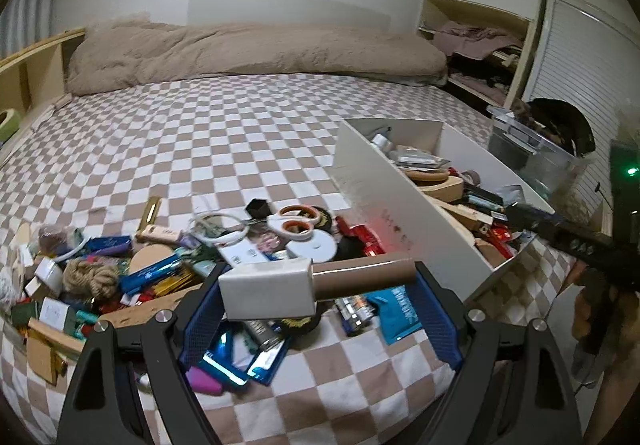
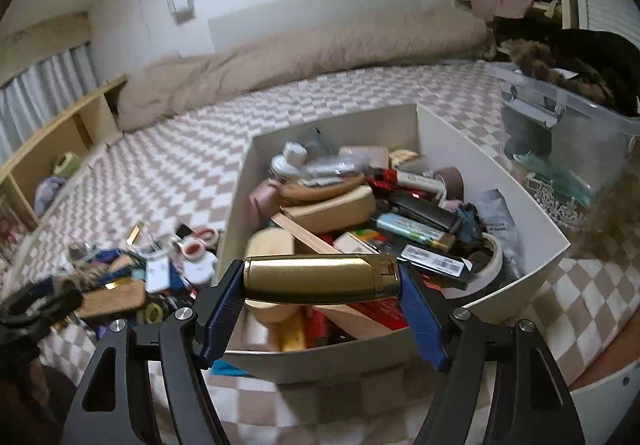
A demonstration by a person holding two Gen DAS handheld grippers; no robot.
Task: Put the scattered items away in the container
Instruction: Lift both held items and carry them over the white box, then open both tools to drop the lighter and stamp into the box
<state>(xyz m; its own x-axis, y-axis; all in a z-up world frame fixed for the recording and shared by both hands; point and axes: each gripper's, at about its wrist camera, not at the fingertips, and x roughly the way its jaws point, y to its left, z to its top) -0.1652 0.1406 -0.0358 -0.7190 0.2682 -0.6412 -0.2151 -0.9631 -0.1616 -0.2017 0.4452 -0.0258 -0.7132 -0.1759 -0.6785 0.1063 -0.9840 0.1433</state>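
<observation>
My left gripper is shut on a white bottle with a brown cap, held crosswise above the pile of scattered items on the checkered bed. The white container stands to its right, full of items. My right gripper is shut on a gold cylinder-shaped case, held crosswise over the near end of the white container. The pile also shows in the right wrist view, left of the container. The right gripper's black body shows over the container in the left wrist view.
White-handled scissors and a rope coil lie in the pile. A clear plastic bin with dark clothes stands right of the container. A beige duvet lies along the bed's far side. Wooden shelves run along the left.
</observation>
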